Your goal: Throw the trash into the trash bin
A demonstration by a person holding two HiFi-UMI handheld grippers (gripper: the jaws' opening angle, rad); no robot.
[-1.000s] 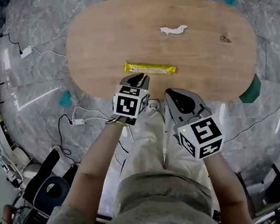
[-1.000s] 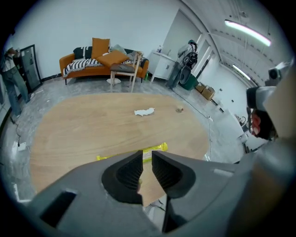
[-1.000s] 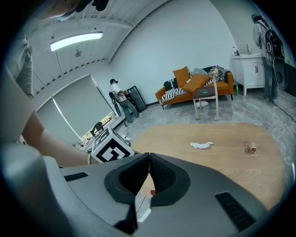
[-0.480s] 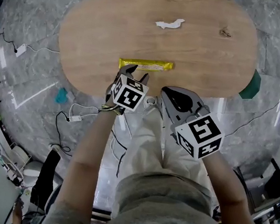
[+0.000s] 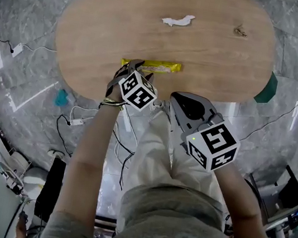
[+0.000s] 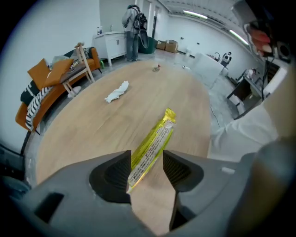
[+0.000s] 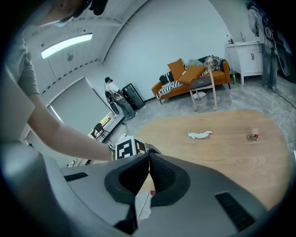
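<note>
We count three pieces of trash on one oval wooden table (image 5: pixel 215 59): one yellow wrapper (image 5: pixel 151 64), one white crumpled tissue (image 5: pixel 177 20) and one small brown scrap (image 5: pixel 241 31). We hold two grippers.

In the head view the wrapper lies flat near the table's 7 o'clock edge, its long axis running 9 to 3 o'clock. The tissue sits at its 12 o'clock and the scrap at its 2 o'clock, both well apart from it.

The left gripper (image 6: pixel 147 169) points steeply down. Its jaws have just been opening and stand released, with the wrapper's near end between them, unpressed. The right gripper (image 7: pixel 149 159) is clenched, its jaws together off the table's 6 o'clock edge.
</note>
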